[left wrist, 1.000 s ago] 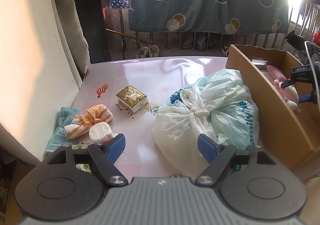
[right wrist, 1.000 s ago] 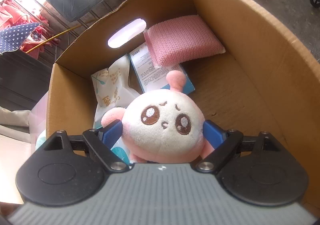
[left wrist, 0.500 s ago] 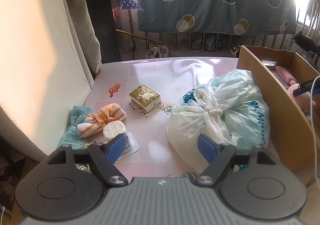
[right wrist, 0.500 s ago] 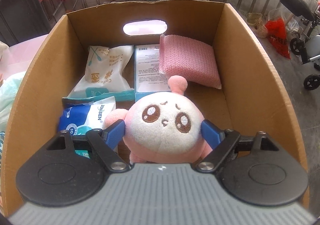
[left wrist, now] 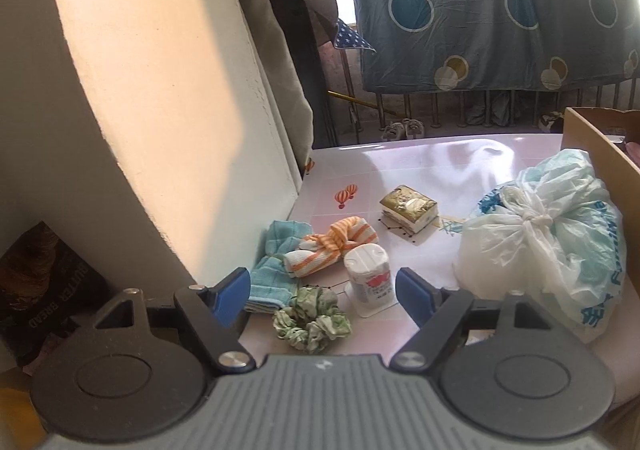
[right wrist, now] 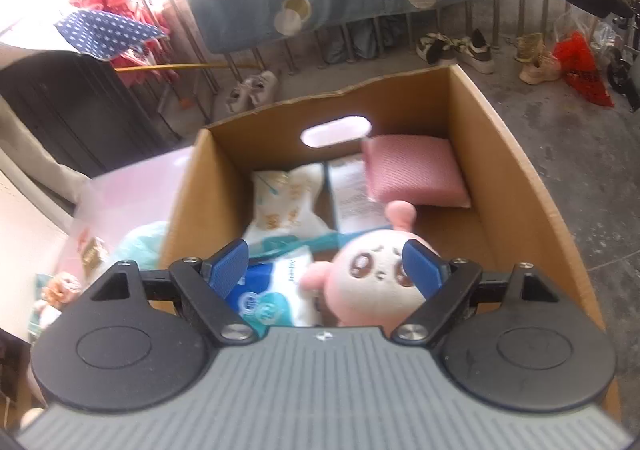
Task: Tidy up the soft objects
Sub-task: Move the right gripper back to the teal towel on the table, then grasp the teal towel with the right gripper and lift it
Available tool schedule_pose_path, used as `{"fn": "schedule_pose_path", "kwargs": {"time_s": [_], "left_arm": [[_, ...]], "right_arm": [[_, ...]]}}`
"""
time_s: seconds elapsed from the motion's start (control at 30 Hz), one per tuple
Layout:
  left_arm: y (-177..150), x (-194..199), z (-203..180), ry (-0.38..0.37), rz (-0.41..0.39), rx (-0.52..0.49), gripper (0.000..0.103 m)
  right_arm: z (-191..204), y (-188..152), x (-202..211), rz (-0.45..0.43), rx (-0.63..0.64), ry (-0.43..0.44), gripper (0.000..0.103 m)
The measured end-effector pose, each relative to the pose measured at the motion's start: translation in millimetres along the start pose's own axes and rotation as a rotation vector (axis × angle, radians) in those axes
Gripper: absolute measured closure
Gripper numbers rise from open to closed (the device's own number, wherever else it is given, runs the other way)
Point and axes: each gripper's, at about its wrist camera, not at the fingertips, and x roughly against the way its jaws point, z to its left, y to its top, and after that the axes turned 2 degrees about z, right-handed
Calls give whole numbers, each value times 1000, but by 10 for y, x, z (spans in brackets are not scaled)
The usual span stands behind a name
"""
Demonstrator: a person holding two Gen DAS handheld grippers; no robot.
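A: Risks, near to far?

B: Left tongs (left wrist: 322,290), spread, empty, above the green scrunchie (left wrist: 312,324); the white bottle (left wrist: 370,276) at 1 o'clock could topple if clipped. Striped cloth (left wrist: 334,246) beyond, on the surface (left wrist: 420,166).

A: Right?

B: Right tongs (right wrist: 324,268), spread, empty; pink plush (right wrist: 370,282) lies in the box (right wrist: 516,186).

A: Changes?

B: Plush was between the pads; tongs now higher. Left view swung toward the scrunchie.

pink table (left wrist: 420,158); scrunchie (left wrist: 312,320), bag (left wrist: 540,250), box (left wrist: 600,154)

Left gripper (left wrist: 322,288), right gripper (right wrist: 325,265) — blue pads, black arms, ribbed grey housing.
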Motion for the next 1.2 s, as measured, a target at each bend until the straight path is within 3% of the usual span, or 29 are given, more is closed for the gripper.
{"fn": "schedule_pose_path", "kwargs": {"time_s": [0.2,0.33,0.47,0.6,0.7,0.8,1.07,1.2], "left_arm": [[-146,-157,279,192,-26,-7,22],[-249,-352,357,268,-21,-48,22],[-286,-540,346,266,-3,-105,22],[-297,-796,292,229,34,-148,22],[-302,-982,241,228,42,-181,25],[-274,-1170,227,211,62,-193,34],[-278,-1588,193,163,153,-180,52],[-309,-1760,205,144,212,-160,53]], "right_arm": [[908,114,131,-15,70,237,19],[1778,154,-126,64,140,432,19],[2702,100,-605,188,232,584,19],[3571,-38,-1270,330,288,675,20],[4119,-207,-1813,430,311,693,26],[4456,-359,-2294,496,306,689,31],[4800,-735,-3185,611,236,643,37],[4847,-854,-3321,641,205,670,36]]}}
